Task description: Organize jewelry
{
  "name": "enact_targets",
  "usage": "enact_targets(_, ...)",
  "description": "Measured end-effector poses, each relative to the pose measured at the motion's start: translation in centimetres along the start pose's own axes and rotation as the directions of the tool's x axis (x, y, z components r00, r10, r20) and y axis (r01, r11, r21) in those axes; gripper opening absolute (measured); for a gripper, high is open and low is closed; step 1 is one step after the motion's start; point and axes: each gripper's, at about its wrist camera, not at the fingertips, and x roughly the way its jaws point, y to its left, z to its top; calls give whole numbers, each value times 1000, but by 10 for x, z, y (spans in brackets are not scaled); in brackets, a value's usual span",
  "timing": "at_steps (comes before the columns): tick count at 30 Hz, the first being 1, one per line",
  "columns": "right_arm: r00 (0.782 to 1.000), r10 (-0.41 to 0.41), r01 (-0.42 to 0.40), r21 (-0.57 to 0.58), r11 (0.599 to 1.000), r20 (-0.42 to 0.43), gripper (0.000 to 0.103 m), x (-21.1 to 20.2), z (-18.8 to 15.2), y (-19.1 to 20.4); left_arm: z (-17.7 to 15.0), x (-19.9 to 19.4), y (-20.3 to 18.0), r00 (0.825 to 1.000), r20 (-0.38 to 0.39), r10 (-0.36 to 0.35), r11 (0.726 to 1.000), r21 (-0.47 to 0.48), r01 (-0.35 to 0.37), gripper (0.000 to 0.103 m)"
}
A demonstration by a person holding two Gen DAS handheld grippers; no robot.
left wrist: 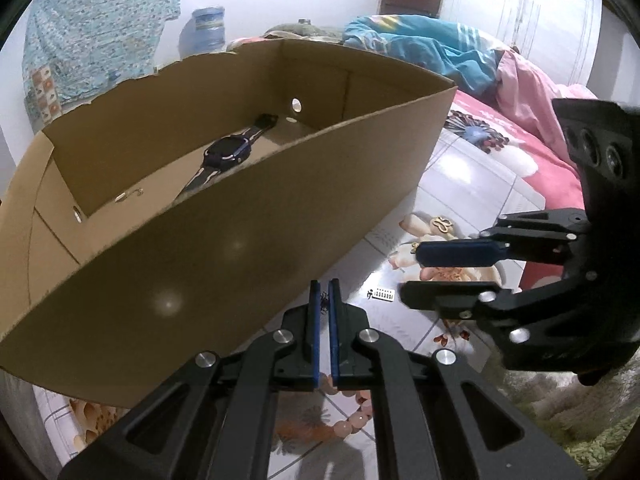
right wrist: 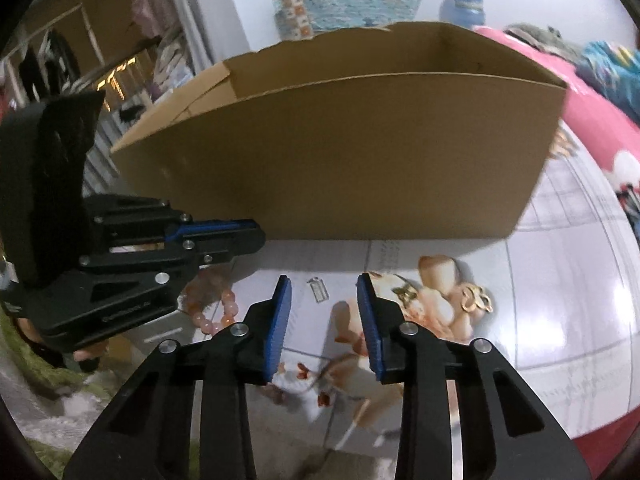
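Note:
A brown cardboard box (left wrist: 224,240) (right wrist: 340,152) stands on the tiled floor. Inside it lie a dark wristwatch (left wrist: 228,152) and a small pale trinket (left wrist: 128,195). My left gripper (left wrist: 324,282) (right wrist: 258,236) hovers by the box's near wall, shut on a small dark trinket (left wrist: 323,303). My right gripper (right wrist: 323,284) (left wrist: 410,272) is open over the floor with nothing between its pads. A small silver tag (right wrist: 318,290) (left wrist: 382,294) lies on the floor beyond its fingertips. Gold earrings (right wrist: 476,298) (left wrist: 442,224) and a pink bead bracelet (right wrist: 216,312) (left wrist: 352,420) also lie on the tiles.
A bed with pink bedding (left wrist: 540,152) and a blue blanket (left wrist: 420,48) lies to the right. A green shaggy rug (left wrist: 580,420) borders the floor near me. A water jug (left wrist: 204,30) stands behind the box. Shelves with clothes (right wrist: 120,60) stand far left.

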Motion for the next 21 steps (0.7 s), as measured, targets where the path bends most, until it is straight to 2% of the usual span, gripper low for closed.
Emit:
enact_targets(6, 998, -46, 43, -79, 996, -34, 14, 19, 2, 7, -2, 1, 0, 1000, -3, -7, 1000, 1, 7, 3)
enact_targets(10, 996, -85, 80, -138, 987, -32, 11, 24, 1, 15, -1, 3, 1, 1000, -3, -13, 1000, -1, 13, 3)
enact_targets(12, 996, -83, 77, -149, 986, -35, 3, 24, 0, 16, -2, 3, 1, 1000, -3, -17, 1000, -3, 17, 3)
enact_targets(21, 998, -49, 46, -109, 993, -27, 0, 21, -2, 6, -2, 2, 1, 1000, 0, -20, 1000, 0, 20, 3)
